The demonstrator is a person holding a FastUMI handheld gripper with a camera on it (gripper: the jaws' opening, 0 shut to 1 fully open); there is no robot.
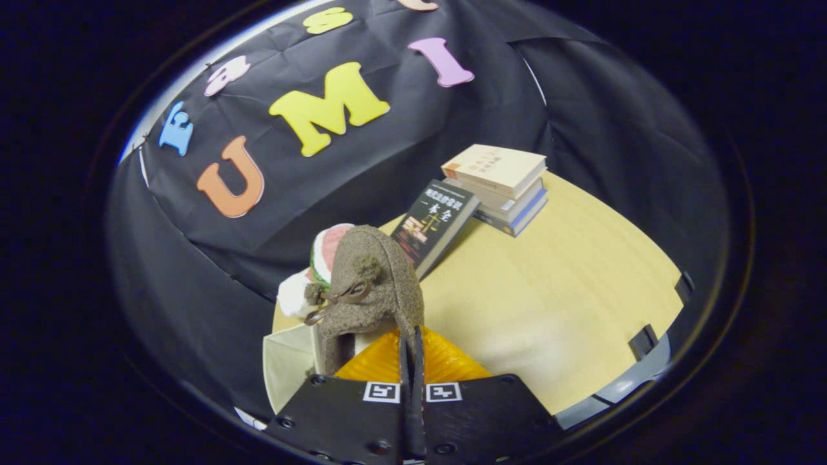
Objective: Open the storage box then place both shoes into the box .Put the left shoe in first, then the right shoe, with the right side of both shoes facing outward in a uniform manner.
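Gripping a brown fuzzy shoe [375, 284] by the thin edge of its upper, your tool [411, 361] carries it above the storage box [287, 368], whose pale wall stands open just below and to the left of the fingers. The two fingers sit pressed nearly together, pinching the shoe's rim between them, so the shoe hangs ahead of the tips with its bow and pompoms turned toward the box side. An orange ribbed surface [446, 365] shows directly under the fingers; whether it is the box's lid or a liner cannot be told from here.

To finish this step well, you keep the pinch firm, since a soft rim held on so narrow a strip looks likely to slip or twist. You bring the shoe over the box's opening before lowering, and check that its right side ends up facing outward, as the task demands. You let go only once the sole rests inside.

Beyond the shoe, a watermelon-patterned soft item [326, 248] rests at the edge of the counter [568, 290], with a dark book [434, 226] leaning and a stack of books [501, 187] further back, all well apart from the tool's path.
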